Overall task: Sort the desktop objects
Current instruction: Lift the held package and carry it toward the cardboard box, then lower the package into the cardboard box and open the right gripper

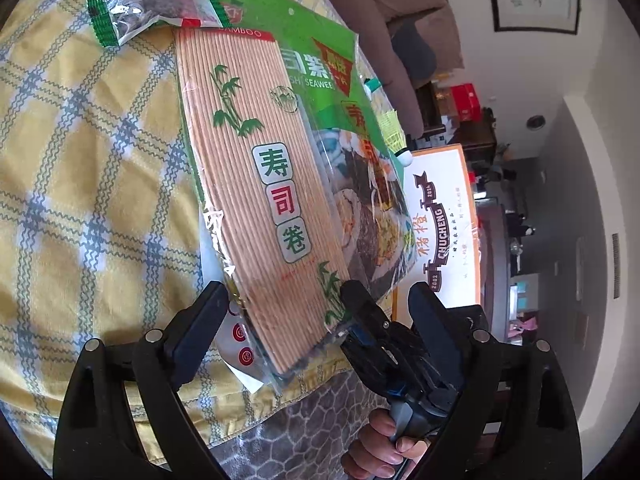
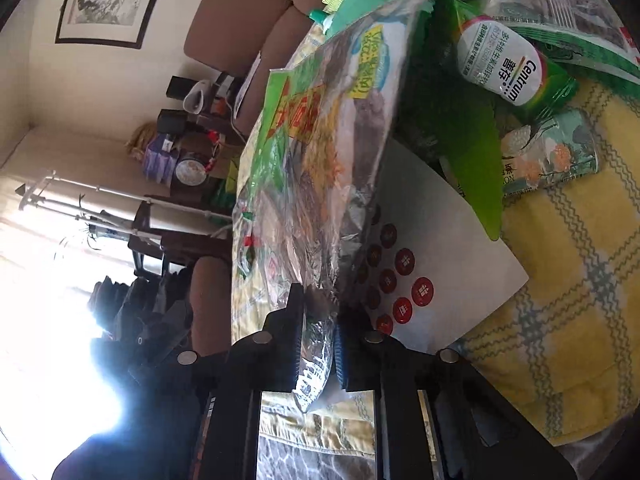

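Note:
A green sushi seaweed pack with a bamboo rolling mat (image 1: 256,184) lies lifted at its near end over the yellow plaid cloth (image 1: 80,184). My right gripper (image 2: 318,344) is shut on the pack's crinkled foil edge (image 2: 316,356); the right gripper's finger (image 1: 360,300) also shows in the left wrist view at the pack's near corner. My left gripper (image 1: 316,308) is open, with its fingers either side of the pack's near end. A small green packet of dark dried food (image 1: 148,0) lies on the cloth at the far end.
A white Centrum bottle (image 2: 500,64) and a floral packet (image 2: 548,152) lie on the cloth beyond the pack. A white card with red dots (image 2: 432,248) lies under it. An orange-bordered box (image 1: 444,224) stands off the table's edge, a brown sofa (image 2: 248,12) behind.

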